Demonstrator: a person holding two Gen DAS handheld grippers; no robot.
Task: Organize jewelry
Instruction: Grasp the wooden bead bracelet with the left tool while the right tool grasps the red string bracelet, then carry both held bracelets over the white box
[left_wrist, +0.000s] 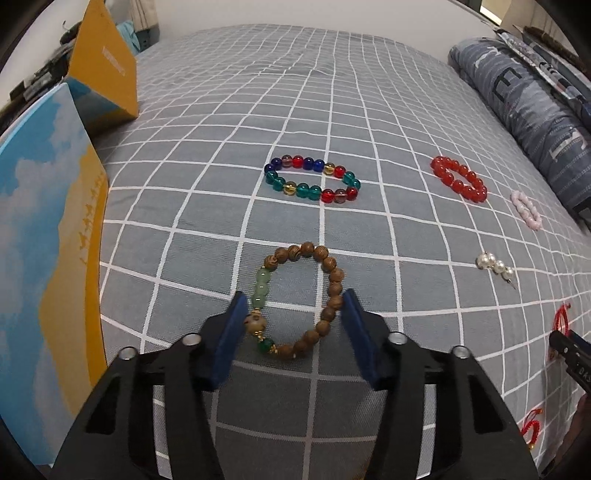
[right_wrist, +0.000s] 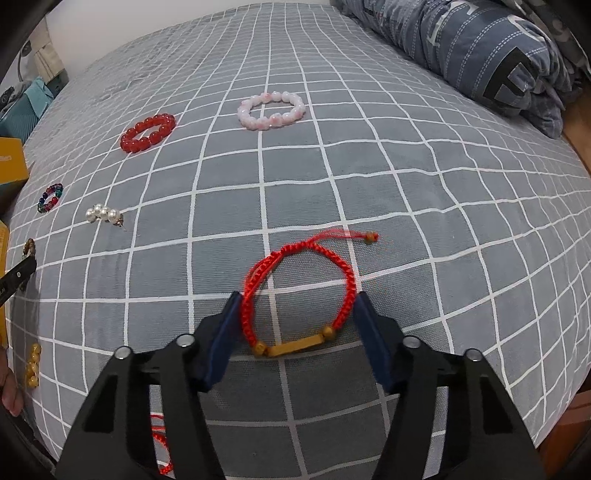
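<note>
My left gripper (left_wrist: 295, 308) is open, its blue pads on either side of a wooden bead bracelet with green beads (left_wrist: 334, 275) lying on the grey checked bedsheet (left_wrist: 221, 184). My right gripper (right_wrist: 299, 308) is open, its pads on either side of a red braided cord bracelet with a gold bar (right_wrist: 347, 273). Neither bracelet is gripped. A multicoloured glass bead bracelet (left_wrist: 312, 179), a red bead bracelet (left_wrist: 458, 178), a pink bead bracelet (right_wrist: 271, 110) and a pearl piece (right_wrist: 102, 214) lie farther off.
A blue and yellow box (left_wrist: 48, 240) stands at the left with its raised lid (left_wrist: 103, 62) behind. A folded blue quilt (right_wrist: 480, 48) lies along the right. Amber beads (right_wrist: 32, 363) and another red cord (left_wrist: 532, 428) lie near the front edge.
</note>
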